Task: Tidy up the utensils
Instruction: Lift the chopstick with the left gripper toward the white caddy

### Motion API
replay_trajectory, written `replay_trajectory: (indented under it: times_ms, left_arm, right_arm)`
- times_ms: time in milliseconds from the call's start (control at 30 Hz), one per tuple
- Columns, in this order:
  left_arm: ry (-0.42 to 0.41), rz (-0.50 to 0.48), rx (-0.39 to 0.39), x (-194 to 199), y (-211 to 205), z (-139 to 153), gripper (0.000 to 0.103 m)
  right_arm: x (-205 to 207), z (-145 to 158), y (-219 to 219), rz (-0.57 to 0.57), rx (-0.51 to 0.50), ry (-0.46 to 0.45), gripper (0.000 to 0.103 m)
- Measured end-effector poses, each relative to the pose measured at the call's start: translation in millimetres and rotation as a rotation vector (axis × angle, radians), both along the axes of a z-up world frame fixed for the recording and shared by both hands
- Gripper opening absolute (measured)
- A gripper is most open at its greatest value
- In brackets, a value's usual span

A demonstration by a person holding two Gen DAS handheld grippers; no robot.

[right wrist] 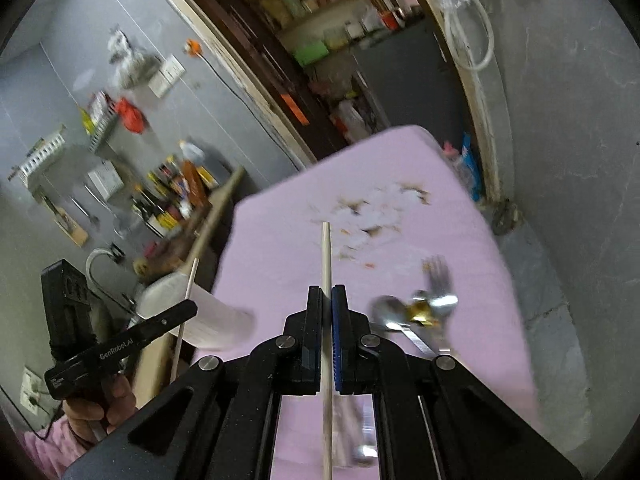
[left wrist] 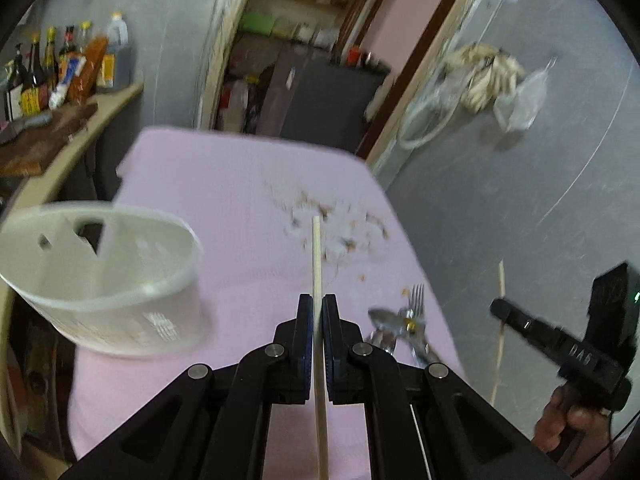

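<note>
Chopsticks are the part of the job in hand: the left gripper (left wrist: 318, 316) has its fingers pinched tight on one pale wooden chopstick (left wrist: 316, 256), which sticks up past the fingertips and runs back between the black arms. The right gripper (right wrist: 327, 308) grips a second pale wooden chopstick (right wrist: 326, 256) the same way, its fingers closed narrow on the stick. Both sticks are clear of the table (left wrist: 224, 184) with its pink cloth, held in the air above it.

A white translucent plastic utensil holder (left wrist: 108, 280) with cut-out slots stands at the left edge of the table, and as far as its open top shows, nothing is in it yet. A cluster of shiny metal cutlery, a fork and spoons (left wrist: 404, 320), lies on the cloth toward the right edge, apart from the holder.

By my reading the task is at an early stage: two chopsticks are picked up but not stowed, and the metal cutlery remains to be gathered. Pale crumbs or scraps (left wrist: 336, 228) litter the cloth farther back.
</note>
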State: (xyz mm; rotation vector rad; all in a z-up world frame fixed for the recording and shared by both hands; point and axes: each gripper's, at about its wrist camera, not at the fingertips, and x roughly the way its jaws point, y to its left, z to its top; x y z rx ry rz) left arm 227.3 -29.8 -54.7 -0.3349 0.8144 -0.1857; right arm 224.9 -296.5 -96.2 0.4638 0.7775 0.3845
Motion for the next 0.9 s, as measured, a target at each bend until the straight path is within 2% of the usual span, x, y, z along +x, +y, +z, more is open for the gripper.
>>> replay_trajectory:
  times_ms: [267, 467, 667, 900]
  left_arm:
    - [-0.161, 0.103, 0.031, 0.4, 95.1, 56.5, 0.005]
    - [-0.262, 0.224, 0.043, 5.2, 165.1, 76.4, 0.005]
    - [-0.329, 0.347, 0.016, 18.3, 214.8, 65.9, 0.005]
    - [-0.357, 0.432, -0.007, 40.2, 231.4, 37.3, 0.005]
  right_arm:
    - [20.7, 42.3, 102.4, 0.106, 0.094, -0.182, 0.004]
    - [47.7, 78.7, 175.2, 0.131, 0.159, -0.335, 0.004]
    - [73.9, 95.1, 222.0, 0.137, 0.154, -0.435, 0.004]
    - [98.5, 69.2, 243.4, 0.095, 0.122, -0.443, 0.004]
